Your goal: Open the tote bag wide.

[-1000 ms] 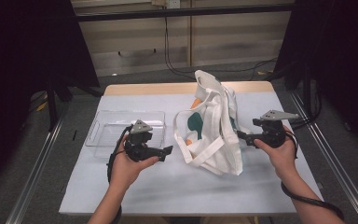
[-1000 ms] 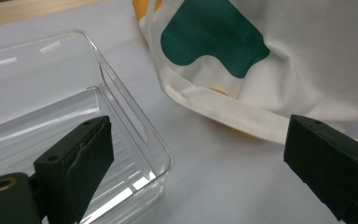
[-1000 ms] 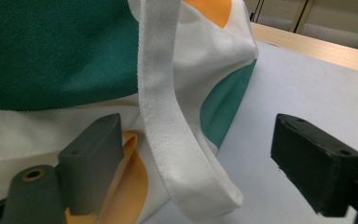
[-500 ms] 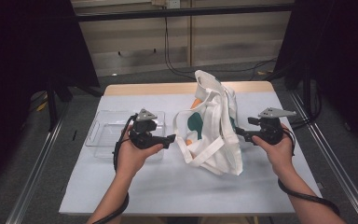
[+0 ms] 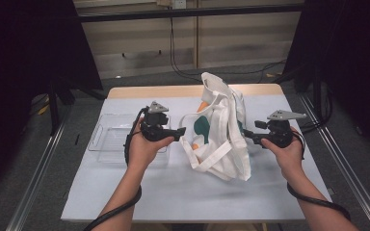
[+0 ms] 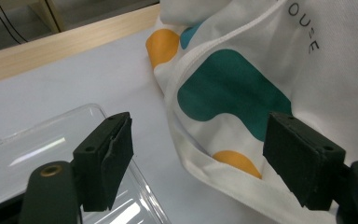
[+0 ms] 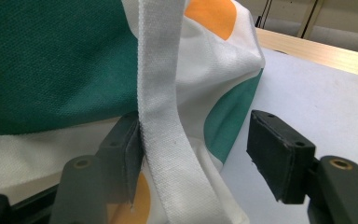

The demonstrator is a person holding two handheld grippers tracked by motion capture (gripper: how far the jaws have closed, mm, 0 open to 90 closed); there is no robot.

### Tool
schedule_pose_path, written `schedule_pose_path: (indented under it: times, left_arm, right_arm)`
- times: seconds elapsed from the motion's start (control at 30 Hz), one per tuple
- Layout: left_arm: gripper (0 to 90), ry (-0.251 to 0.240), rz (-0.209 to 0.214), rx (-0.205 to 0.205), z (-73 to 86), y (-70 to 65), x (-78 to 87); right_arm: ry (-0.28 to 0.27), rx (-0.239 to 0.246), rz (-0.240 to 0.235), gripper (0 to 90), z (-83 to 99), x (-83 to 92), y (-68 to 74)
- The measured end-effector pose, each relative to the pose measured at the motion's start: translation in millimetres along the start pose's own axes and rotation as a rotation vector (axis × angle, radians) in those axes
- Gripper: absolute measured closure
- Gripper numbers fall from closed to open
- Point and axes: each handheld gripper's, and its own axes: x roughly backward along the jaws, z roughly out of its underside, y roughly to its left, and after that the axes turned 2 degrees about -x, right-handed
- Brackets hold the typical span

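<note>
A white cloth tote bag with teal and orange blobs [image 5: 219, 132] stands slumped in the middle of the pale grey counter [image 5: 173, 192], its webbing handles [image 7: 161, 116] drooping down its front and side. The left gripper [image 5: 176, 133] has moved in from over the clear plastic tray [image 5: 107, 144] towards the bag's left edge; half a second ago it sat further back. Its jaws have just been narrowing yet stand apart, with only the bag's lower hem [image 6: 214, 172] passing between them and neither pad pressing on it. The right gripper [image 5: 248, 136] sits at the bag's right side, where it was before. Its jaws have also been drawing in; one handle strap runs down between them and lies against one pad, while the other pad stands clear, so nothing is clamped yet. Both hands seem to be lining up a pinch on either side of the bag, probably to open or lift it.
</note>
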Motion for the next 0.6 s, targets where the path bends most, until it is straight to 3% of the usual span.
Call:
schedule_pose_path:
  times: [0.07, 0.1, 0.2, 0.23, 0.37, 0.4, 0.5, 0.57, 0.6]
  left_arm:
    - [24.1, 0.002, -0.009, -0.014, -3.1, -0.1, -2.5]
    - [24.2, -0.016, -0.008, 0.008, -4.1, -1.9, -5.5]
    - [24.2, -0.012, -0.004, -0.012, -8.4, -1.8, -9.0]
    - [24.2, -0.015, -0.011, 0.0, -9.6, -3.0, -10.6]
    - [24.2, -0.006, -0.014, -0.034, -14.3, -2.4, -14.3]
    - [24.2, -0.022, -0.018, -0.009, -15.0, -4.7, -16.5]
    - [24.2, -0.017, -0.013, -0.039, -17.5, -4.2, -18.6]
    - [24.2, -0.032, -0.014, -0.029, -18.5, -6.1, -22.2]
    - [24.3, -0.013, -0.01, -0.055, -19.2, -5.2, -22.1]
  right_arm:
    - [-0.006, 0.001, 0.001, 38.6, -0.4, 0.2, -0.5]
    - [-0.007, 0.005, -0.004, 39.0, -0.5, 0.5, -0.8]
    - [-0.009, -0.002, -0.003, 39.8, -0.8, 1.2, -1.3]
    - [-0.01, -0.005, -0.002, 39.9, -0.8, 1.4, -1.8]
    - [-0.011, -0.012, -0.01, 41.0, 0.0, 1.3, -3.7]
    - [-0.011, -0.012, -0.011, 42.0, 0.2, 1.6, -4.1]
    - [-0.009, -0.011, -0.01, 43.1, 0.0, 2.0, -4.8]
    - [-0.011, -0.011, -0.013, 43.4, -0.3, 2.1, -4.8]
    - [-0.015, -0.015, -0.019, 43.5, -0.4, 2.0, -4.5]
